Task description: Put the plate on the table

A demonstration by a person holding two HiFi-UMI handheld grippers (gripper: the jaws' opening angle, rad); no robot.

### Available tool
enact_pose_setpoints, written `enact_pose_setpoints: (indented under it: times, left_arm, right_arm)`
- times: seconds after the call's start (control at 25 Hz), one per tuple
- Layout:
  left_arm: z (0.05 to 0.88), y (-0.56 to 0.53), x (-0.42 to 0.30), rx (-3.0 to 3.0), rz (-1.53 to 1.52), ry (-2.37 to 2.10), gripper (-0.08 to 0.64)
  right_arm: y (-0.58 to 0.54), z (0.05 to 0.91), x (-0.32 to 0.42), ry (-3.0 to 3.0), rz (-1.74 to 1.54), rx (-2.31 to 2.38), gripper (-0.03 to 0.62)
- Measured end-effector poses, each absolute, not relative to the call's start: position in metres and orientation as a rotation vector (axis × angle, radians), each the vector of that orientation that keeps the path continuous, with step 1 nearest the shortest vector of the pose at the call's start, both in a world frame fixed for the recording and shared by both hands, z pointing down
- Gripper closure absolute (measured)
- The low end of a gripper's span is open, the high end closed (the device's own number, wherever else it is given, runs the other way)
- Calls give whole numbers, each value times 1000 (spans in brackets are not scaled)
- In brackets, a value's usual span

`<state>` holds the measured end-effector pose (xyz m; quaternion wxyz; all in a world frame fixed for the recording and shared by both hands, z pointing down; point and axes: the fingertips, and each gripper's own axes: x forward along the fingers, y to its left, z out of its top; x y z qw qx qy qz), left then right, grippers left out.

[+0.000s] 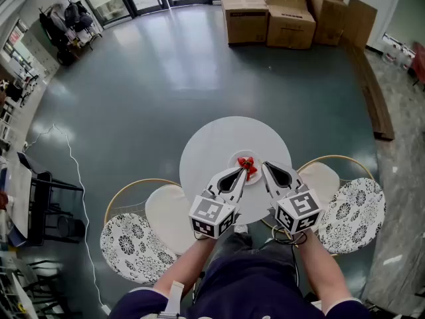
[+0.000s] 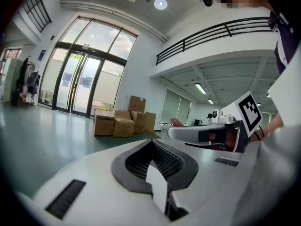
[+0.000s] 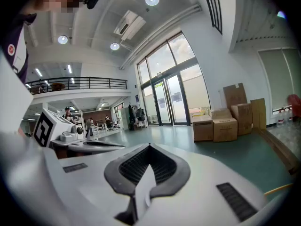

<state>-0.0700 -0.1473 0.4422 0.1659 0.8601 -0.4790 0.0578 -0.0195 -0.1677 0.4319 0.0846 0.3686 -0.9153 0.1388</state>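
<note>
The round white table [image 1: 216, 138] stands directly in front of the seated person, with a patterned chair [image 1: 133, 241] on either side. The plate [image 1: 236, 158] rests on the tabletop near its near edge, with a small red object [image 1: 246, 165] on it; what that object is cannot be made out. Judged from this position, the placement step appears complete and only withdrawal of the tools remains. Both forearms extend forward from the lap, and both tools angle inward, so their tips converge on the plate. The left gripper [image 1: 240, 170] has its tip at or just above the plate's near rim; contact cannot be confirmed. The right gripper [image 1: 264, 165] has its tip just beside the plate's right rim. In the left gripper view, the left gripper's [image 2: 151, 141] jaws meet at the tip with nothing between them. The right gripper view shows the same condition: jaws of the right gripper [image 3: 149, 145] are closed tip to tip and empty.
</note>
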Motion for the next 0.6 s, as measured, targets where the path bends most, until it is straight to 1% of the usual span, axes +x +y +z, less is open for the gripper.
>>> enact_pose_setpoints:
  times: [0.6]
  left_arm:
    - [446,-148,-67,2441,167,-1361,554]
  right_arm:
    - [-168,427,-17,-2756,426,1100,588]
